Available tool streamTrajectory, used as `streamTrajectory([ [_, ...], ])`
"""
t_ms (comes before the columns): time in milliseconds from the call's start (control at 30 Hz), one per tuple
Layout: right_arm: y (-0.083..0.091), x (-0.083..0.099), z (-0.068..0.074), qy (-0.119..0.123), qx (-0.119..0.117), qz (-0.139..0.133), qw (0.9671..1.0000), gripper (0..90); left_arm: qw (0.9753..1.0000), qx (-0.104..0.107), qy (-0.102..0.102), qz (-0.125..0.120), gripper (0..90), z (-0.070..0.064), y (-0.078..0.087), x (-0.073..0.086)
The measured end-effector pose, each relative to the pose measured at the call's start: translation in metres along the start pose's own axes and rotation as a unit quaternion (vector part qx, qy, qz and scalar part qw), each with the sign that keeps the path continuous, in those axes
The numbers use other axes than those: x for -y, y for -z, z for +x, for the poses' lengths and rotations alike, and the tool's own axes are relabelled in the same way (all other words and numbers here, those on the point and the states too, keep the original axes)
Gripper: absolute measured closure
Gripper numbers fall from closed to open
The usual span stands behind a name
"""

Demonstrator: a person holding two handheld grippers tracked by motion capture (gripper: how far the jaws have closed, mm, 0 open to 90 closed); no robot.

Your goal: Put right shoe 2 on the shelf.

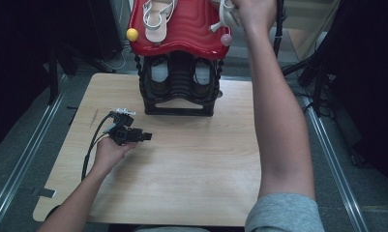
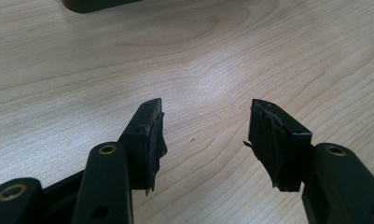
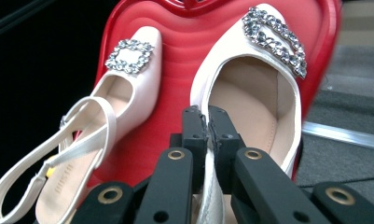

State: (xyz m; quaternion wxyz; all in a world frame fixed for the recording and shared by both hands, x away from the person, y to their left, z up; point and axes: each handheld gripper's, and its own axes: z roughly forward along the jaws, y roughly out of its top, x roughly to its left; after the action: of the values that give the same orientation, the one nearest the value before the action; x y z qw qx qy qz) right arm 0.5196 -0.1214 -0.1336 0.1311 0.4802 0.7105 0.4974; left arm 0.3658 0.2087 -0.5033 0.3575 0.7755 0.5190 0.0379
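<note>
Two cream slingback shoes with rhinestone buckles lie on the red top shelf [image 1: 186,31] of a black rack [image 1: 179,96]. In the right gripper view my right gripper [image 3: 207,116] is shut on the side rim of the right shoe [image 3: 254,93], and the left shoe [image 3: 128,88] lies beside it on the red shelf [image 3: 180,60]. From above, a raised hand [image 1: 252,12] covers that gripper at the right shoe [image 1: 225,17]; the left shoe [image 1: 157,19] lies free. My left gripper [image 1: 131,134] rests low over the wooden table [image 1: 191,164], open with nothing between its jaws [image 2: 205,126].
A yellow knob [image 1: 132,34] and a pink knob [image 1: 226,39] mark the red shelf's front corners. A lower shelf of the rack holds dark things with pale patches. The rack's foot [image 2: 96,4] lies ahead of the left gripper. Metal rails run along both table sides.
</note>
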Motion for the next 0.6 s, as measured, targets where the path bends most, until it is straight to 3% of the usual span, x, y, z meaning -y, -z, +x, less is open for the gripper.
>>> streamTrajectory([
  [233, -0.02, 0.003, 0.013, 0.035, 0.012, 0.004, 0.9993, 88.6, 1.0, -0.002, 0.0, 0.0, 45.6, 0.001, 0.0, 0.001],
  [600, -0.039, 0.024, 0.023, 0.073, 0.019, 0.019, 0.997, 88.5, 1.0, -0.001, -0.002, 0.001, 45.6, -0.001, -0.001, 0.001],
])
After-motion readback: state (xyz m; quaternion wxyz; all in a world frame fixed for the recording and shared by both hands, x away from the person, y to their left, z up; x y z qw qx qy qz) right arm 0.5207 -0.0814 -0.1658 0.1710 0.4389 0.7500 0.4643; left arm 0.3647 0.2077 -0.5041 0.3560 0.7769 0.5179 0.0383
